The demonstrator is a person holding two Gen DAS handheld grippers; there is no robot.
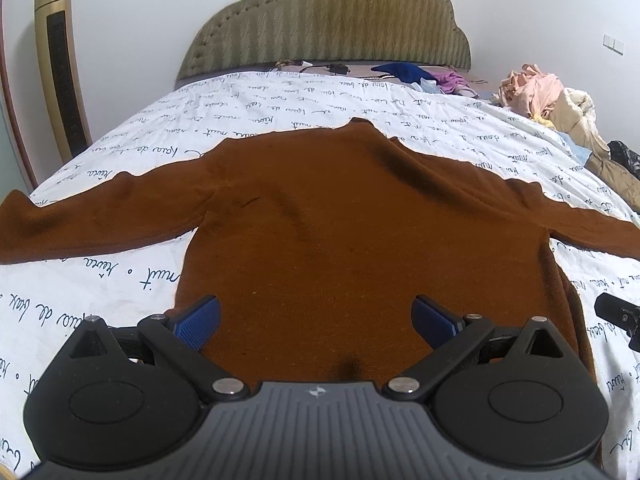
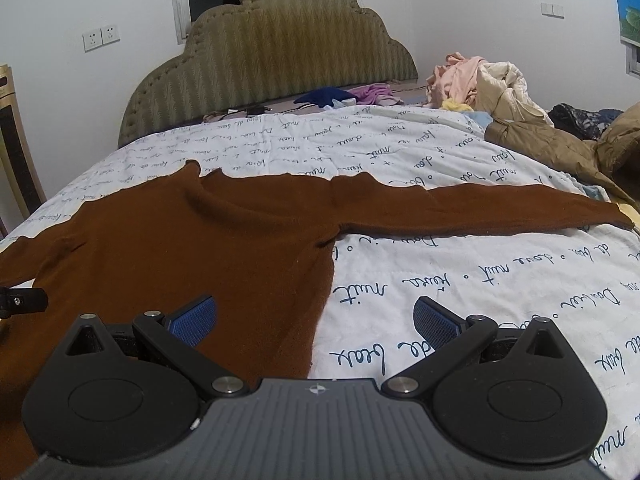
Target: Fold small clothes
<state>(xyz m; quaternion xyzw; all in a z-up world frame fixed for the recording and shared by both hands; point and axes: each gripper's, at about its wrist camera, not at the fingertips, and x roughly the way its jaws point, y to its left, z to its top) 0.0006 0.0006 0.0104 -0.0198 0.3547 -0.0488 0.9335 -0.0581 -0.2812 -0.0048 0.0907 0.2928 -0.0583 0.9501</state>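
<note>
A brown long-sleeved sweater (image 1: 340, 216) lies flat on the white printed bedspread (image 1: 120, 280), sleeves spread out to both sides, neck toward the headboard. My left gripper (image 1: 314, 320) is open and empty, hovering over the sweater's lower hem. In the right wrist view the sweater (image 2: 200, 240) fills the left half, its right sleeve (image 2: 480, 208) stretching right. My right gripper (image 2: 314, 320) is open and empty over the sweater's right bottom edge. Each gripper's tip shows at the edge of the other's view, the right gripper (image 1: 616, 312) and the left gripper (image 2: 24, 300).
A pile of clothes and jackets (image 2: 500, 92) lies at the bed's right side. Blue and purple garments (image 1: 420, 74) and cables lie near the padded headboard (image 1: 332, 24). A gold tower fan (image 1: 60, 64) stands left of the bed.
</note>
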